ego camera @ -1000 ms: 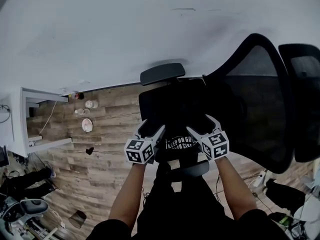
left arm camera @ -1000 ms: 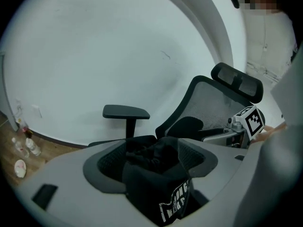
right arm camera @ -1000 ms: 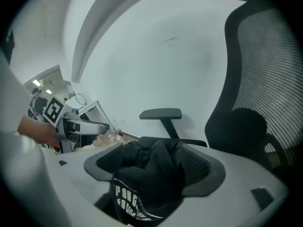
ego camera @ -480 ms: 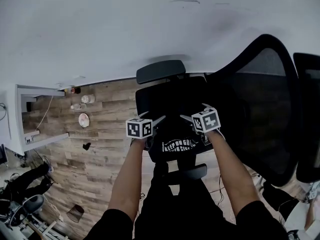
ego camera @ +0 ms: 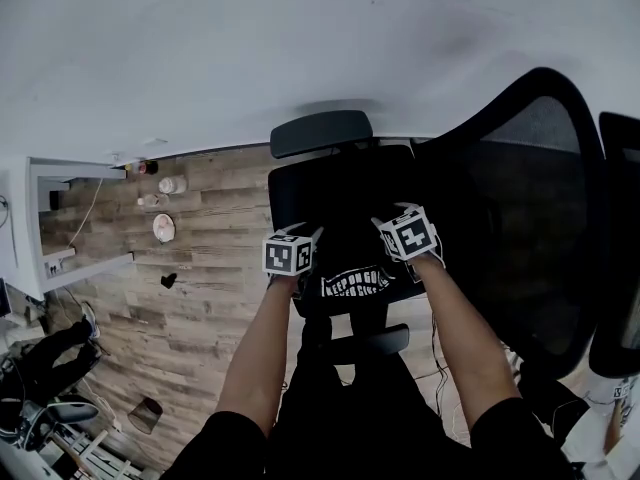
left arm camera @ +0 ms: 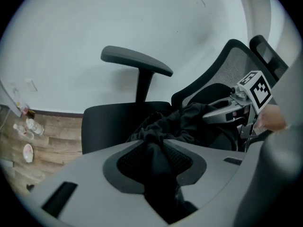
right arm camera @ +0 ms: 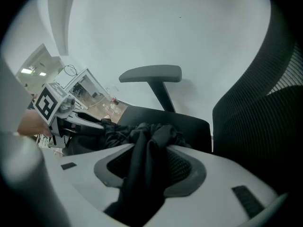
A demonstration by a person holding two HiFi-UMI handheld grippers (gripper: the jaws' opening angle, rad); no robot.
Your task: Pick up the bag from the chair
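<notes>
A crumpled black bag [ego camera: 352,264] with white print lies on the seat of a black office chair [ego camera: 300,190]. My left gripper [ego camera: 314,238] is shut on a fold of the bag's fabric [left arm camera: 161,141] at its left side. At the bag's right side my right gripper [ego camera: 381,227] is shut on another fold [right arm camera: 142,145]. Dark cloth runs between the jaws in both gripper views. The right gripper [left arm camera: 226,111] shows across the bag in the left gripper view, and the left gripper [right arm camera: 78,121] in the right gripper view.
The chair's armrest [ego camera: 320,133] stands beyond the bag and its mesh backrest [ego camera: 525,198] rises at the right. A second chair [ego camera: 622,198] is at the far right. Small items [ego camera: 163,228] lie on the wood floor beside a white shelf [ego camera: 40,218]. A white wall [ego camera: 250,48] is behind.
Both grippers moved forward from the seat's near edge onto the bag. Their jaws, spread open a second ago, have closed on its fabric.
</notes>
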